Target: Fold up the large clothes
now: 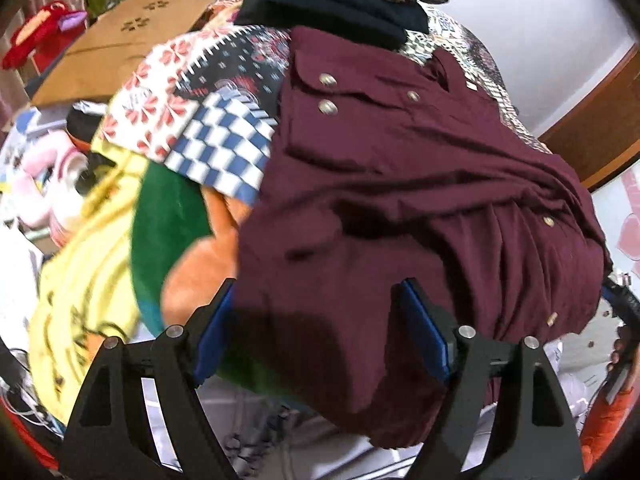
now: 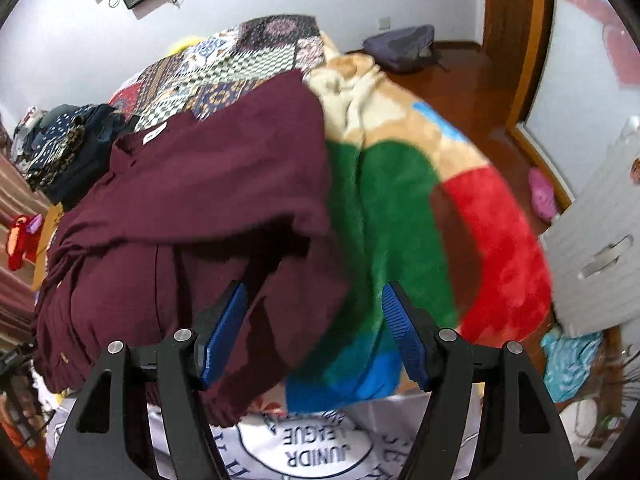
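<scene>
A large maroon button-up shirt [image 1: 400,184] lies spread on the bed; it also shows in the right wrist view [image 2: 192,200]. My left gripper [image 1: 316,304] is open, its blue pads wide apart, with the shirt's lower edge between and under them. My right gripper [image 2: 314,300] is open too, over a hanging part of the shirt at its near right edge, beside the green patch of a plush blanket [image 2: 400,220]. Neither gripper pinches the cloth.
A patchwork bedspread [image 2: 248,68] covers the bed. A pile of dark folded clothes [image 1: 344,4] sits at the shirt's collar end. A yellow garment [image 1: 88,248] and cardboard box [image 1: 132,40] lie left. A white cabinet [image 2: 600,252] stands right on the wooden floor.
</scene>
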Available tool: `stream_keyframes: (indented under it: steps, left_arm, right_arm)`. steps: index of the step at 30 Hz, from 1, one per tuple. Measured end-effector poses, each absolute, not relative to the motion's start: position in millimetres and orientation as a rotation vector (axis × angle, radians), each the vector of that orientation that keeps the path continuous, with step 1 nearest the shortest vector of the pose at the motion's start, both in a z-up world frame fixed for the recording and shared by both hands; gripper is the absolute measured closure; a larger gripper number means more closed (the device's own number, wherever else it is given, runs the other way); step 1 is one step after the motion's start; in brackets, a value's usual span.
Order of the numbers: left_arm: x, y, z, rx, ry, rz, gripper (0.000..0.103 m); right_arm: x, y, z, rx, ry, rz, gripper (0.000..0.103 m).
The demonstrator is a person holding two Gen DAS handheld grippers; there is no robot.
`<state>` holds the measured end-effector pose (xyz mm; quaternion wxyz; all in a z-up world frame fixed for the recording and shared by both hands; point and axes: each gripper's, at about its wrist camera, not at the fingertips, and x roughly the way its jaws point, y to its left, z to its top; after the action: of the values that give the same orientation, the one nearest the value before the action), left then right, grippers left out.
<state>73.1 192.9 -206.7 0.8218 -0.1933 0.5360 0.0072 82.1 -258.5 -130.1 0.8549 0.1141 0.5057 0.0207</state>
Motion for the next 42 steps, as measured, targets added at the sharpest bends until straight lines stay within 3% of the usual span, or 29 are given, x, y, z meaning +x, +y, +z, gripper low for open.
stream_keyframes:
  steps: [6, 8, 10, 11, 12, 15, 18, 31, 42]
  left_arm:
    - [68, 179, -202, -0.454, 1.118, -0.048, 0.023]
    - [67, 168, -193, -0.377, 1.098, -0.054, 0.026]
    - [67, 161, -184, -0.322, 1.071, -0.055, 0.038]
    - [67, 158, -179, -0.300, 1.055, -0.057, 0.049]
    - [68, 156, -175, -0.292, 1.041, -0.061, 0.061]
    - [73, 157, -164, -0.286, 1.013, -0.067, 0.084]
    - [82, 160, -152, -0.311, 0.977, -0.085, 0.093]
    - [184, 217, -85, -0.491, 0.760, -0.133, 0.097]
    - [322, 248, -167, -0.509, 0.900, 0.053, 0.097]
  right_arm:
    - [79, -244, -139, 0.272, 1.074, 0.141, 0.041]
    - [79, -241, -133, 0.276, 1.056, 0.176, 0.062]
    - [79, -237, -124, 0.246, 1.020, 0.174, 0.075]
    - [80, -235, -120, 0.233, 1.006, 0.177, 0.087]
    - [79, -233, -117, 0.224, 0.990, 0.182, 0.090]
    - [85, -226, -99, 0.211, 0.926, 0.225, 0.093]
    - [91, -221, -86, 0.205, 0.890, 0.230, 0.094]
    - [191, -223, -32, 0.272, 0.718, 0.265, 0.096]
    - [304, -225, -107, 0.257, 0.919, 0.146, 0.096]
